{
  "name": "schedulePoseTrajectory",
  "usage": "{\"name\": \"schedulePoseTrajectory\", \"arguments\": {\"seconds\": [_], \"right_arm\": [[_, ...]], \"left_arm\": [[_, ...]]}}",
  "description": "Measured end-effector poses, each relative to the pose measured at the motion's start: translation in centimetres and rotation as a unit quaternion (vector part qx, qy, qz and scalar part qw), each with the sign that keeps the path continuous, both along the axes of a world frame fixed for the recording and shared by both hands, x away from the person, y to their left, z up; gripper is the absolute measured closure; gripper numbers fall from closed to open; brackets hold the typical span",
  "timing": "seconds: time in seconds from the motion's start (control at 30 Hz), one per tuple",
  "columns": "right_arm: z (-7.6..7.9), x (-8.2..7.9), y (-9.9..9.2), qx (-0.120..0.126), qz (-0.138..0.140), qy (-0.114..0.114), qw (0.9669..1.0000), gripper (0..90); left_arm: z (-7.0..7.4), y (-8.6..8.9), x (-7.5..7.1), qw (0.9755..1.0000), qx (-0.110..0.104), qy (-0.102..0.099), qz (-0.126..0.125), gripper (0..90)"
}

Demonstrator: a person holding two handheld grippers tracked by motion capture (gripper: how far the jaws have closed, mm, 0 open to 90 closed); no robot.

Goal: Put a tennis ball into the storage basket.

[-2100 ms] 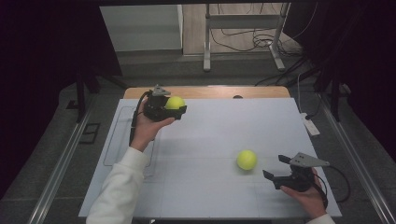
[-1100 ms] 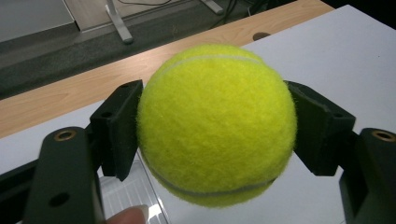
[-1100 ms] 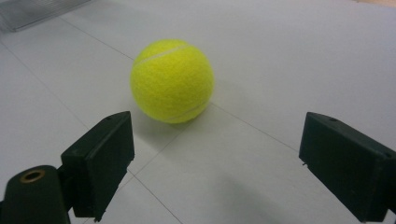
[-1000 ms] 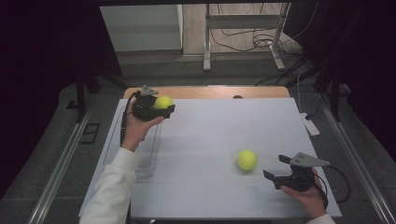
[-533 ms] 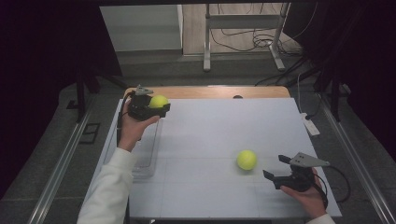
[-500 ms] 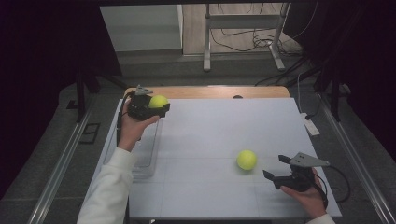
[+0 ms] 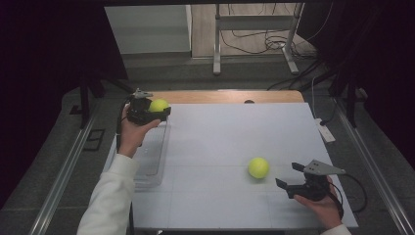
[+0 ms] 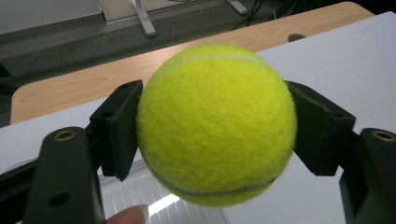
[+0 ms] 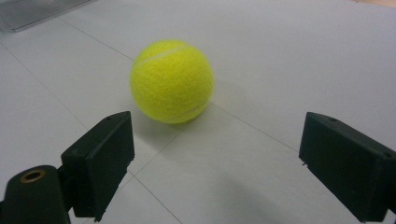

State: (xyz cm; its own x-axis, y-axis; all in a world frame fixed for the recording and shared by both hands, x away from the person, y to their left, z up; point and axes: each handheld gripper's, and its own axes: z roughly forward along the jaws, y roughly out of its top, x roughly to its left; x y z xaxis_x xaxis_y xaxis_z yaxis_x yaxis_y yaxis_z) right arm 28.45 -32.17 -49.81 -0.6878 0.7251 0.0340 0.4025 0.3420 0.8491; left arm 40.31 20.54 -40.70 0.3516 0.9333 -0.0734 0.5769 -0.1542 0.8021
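Note:
My left gripper is shut on a yellow tennis ball and holds it in the air over the far end of a clear plastic tray at the table's left. In the left gripper view the ball sits squeezed between both black pads. A second yellow tennis ball lies on the white table top at the right. My right gripper rests just right of it, open, jaws pointing at the ball. The right gripper view shows that ball a short way beyond the open fingertips.
The white table top has a wooden strip along its far edge. A white power strip lies off the table's right side. Metal stand legs and cables stand on the floor beyond.
My left hand has carried the held ball leftward and a little farther away, over the tray's far end. The right gripper and the loose ball have stayed where they were.

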Motion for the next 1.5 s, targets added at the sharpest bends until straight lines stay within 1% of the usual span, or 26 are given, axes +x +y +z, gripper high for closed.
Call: {"name": "schedulePoseTrajectory", "arguments": {"seconds": [0.6, 1.03, 1.13, 1.5], "right_arm": [[0.0, 0.0, -0.1, 0.001, 0.000, 0.000, 1.0000, 10.6], [0.0, 0.0, 0.0, 0.000, 0.000, 0.000, 1.0000, 10.6], [0.0, 0.0, 0.0, 0.000, 0.001, 0.000, 1.0000, 10.7], [0.0, 0.0, 0.0, -0.001, 0.000, 0.000, 1.0000, 10.7]], "left_arm": [[-0.9, 2.1, 0.6, 0.9993, -0.001, 0.014, 0.033, 26.8], [-1.4, 3.6, 0.5, 0.9986, 0.002, 0.020, 0.050, 26.8], [-1.5, 3.9, 0.4, 0.9983, 0.000, 0.019, 0.055, 26.8], [-1.8, 4.8, 0.2, 0.9977, 0.005, 0.023, 0.063, 26.8]]}}
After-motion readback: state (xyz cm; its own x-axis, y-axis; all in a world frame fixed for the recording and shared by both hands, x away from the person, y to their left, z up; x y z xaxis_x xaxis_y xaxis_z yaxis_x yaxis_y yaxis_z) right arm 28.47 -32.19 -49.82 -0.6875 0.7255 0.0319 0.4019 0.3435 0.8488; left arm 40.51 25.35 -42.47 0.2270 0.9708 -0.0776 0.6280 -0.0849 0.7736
